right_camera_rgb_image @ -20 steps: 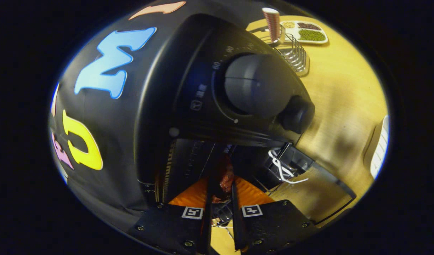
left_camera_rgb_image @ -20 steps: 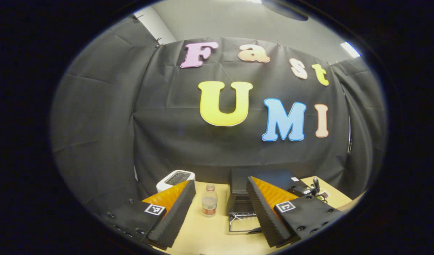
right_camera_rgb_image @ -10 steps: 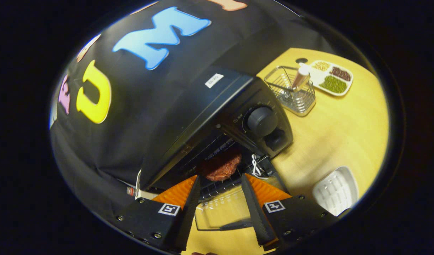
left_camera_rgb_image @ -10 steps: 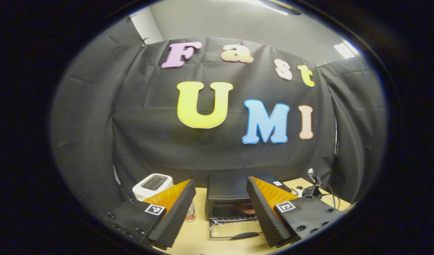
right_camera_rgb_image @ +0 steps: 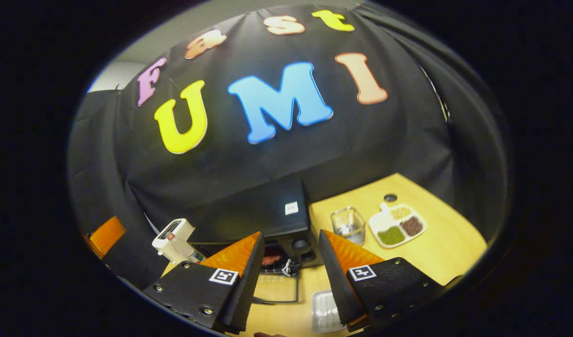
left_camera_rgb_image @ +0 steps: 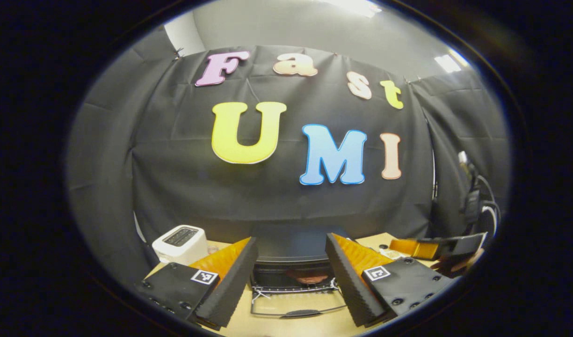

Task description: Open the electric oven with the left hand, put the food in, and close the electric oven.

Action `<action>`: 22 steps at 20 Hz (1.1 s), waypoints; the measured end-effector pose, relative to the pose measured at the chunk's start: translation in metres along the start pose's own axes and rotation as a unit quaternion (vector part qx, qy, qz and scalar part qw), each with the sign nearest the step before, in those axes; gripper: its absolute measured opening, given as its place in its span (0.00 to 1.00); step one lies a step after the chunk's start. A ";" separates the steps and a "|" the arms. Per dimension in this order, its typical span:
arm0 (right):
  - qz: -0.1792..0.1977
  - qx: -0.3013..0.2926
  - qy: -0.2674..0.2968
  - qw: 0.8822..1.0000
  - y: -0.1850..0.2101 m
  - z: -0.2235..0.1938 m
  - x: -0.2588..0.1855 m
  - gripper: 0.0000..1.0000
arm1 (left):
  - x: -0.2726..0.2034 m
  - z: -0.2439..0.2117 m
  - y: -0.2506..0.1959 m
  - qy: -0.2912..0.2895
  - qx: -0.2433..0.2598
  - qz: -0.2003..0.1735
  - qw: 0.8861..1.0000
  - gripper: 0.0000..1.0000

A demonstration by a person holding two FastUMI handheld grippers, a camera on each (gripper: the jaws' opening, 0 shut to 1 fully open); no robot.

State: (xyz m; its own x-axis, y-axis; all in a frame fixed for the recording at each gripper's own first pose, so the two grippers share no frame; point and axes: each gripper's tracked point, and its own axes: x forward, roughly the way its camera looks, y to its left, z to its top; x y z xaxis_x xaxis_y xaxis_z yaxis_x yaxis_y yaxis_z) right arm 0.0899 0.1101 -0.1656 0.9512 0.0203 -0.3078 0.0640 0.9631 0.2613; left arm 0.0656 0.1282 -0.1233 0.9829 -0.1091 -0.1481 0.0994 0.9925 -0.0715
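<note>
So the main risk now is closing up. Left to right in the left gripper view: a white toaster (left_camera_rgb_image: 180, 242) sits at the desk's left edge, then the left gripper (left_camera_rgb_image: 291, 271), released and holding nothing, hangs in front of the electric oven (left_camera_rgb_image: 291, 255). The oven door (left_camera_rgb_image: 298, 306) lies folded down flat, and the food (left_camera_rgb_image: 309, 278) looks to be on the rack inside, though it's small and dark in there. The right gripper (right_camera_rgb_image: 290, 267) is released too, hanging well back from the oven. If the left gripper misses the door's handle or lets the door swing up hard, it could jolt the rack or not latch.
</note>
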 end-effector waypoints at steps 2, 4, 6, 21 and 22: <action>-0.010 -0.027 -0.049 0.998 -0.009 0.039 -0.022 0.71 | 0.002 0.006 -0.010 -0.009 0.007 0.002 1.000 0.97; -0.019 -0.045 -0.091 0.995 -0.019 0.068 -0.042 0.71 | 0.003 0.016 -0.018 -0.022 0.015 0.006 1.000 0.97; -0.019 -0.058 -0.113 0.992 -0.022 0.086 -0.055 0.71 | 0.003 0.024 -0.025 -0.033 0.019 0.014 0.999 1.00; -0.034 -0.064 -0.076 0.995 -0.052 0.072 -0.052 0.94 | 0.030 -0.109 -0.044 0.146 -0.023 0.025 0.989 1.00; -0.033 -0.065 -0.076 0.994 -0.053 0.072 -0.051 0.94 | 0.031 -0.126 -0.044 0.171 -0.019 0.024 0.985 0.92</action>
State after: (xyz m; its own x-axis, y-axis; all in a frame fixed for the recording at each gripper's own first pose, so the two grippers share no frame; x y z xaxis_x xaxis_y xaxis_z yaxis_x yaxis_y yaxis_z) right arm 0.0594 0.0384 -0.0976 0.9814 -0.0756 -0.1767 0.0978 0.9879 0.1206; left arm 0.0717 0.0739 -0.2492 0.8764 -0.0805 -0.4748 0.0413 0.9949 -0.0923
